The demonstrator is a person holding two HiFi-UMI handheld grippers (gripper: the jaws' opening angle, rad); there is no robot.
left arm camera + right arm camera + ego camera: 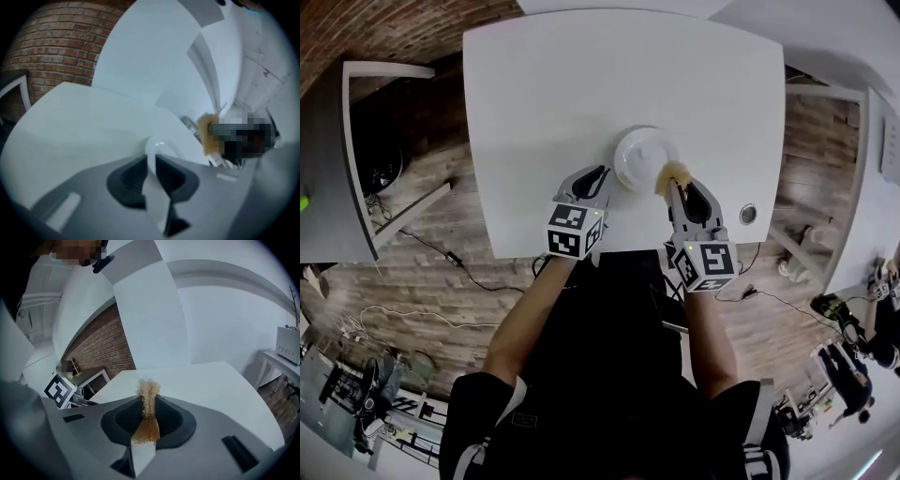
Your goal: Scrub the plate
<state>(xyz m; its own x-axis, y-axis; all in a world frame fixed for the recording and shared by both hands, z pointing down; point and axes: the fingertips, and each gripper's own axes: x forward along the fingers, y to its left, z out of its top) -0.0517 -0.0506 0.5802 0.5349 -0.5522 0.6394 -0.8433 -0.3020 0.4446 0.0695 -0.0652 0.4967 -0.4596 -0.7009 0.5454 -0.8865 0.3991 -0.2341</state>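
Note:
A small white plate [639,157] is held near the front of the white table [544,112]. My left gripper [598,176] is shut on the plate's left rim; in the left gripper view the plate's [157,149] edge sits pinched between the jaws. My right gripper [677,187] is shut on a tan fibrous scrubber [672,173] that touches the plate's right edge. In the right gripper view the scrubber [147,394] sticks up from between the closed jaws. The scrubber [208,133] also shows at the right of the left gripper view.
The table's front edge [581,251] lies just below both grippers. A round cable port [748,214] sits at the table's right front corner. A grey desk [328,169] stands at the left and white furniture [872,169] at the right, over a wood floor.

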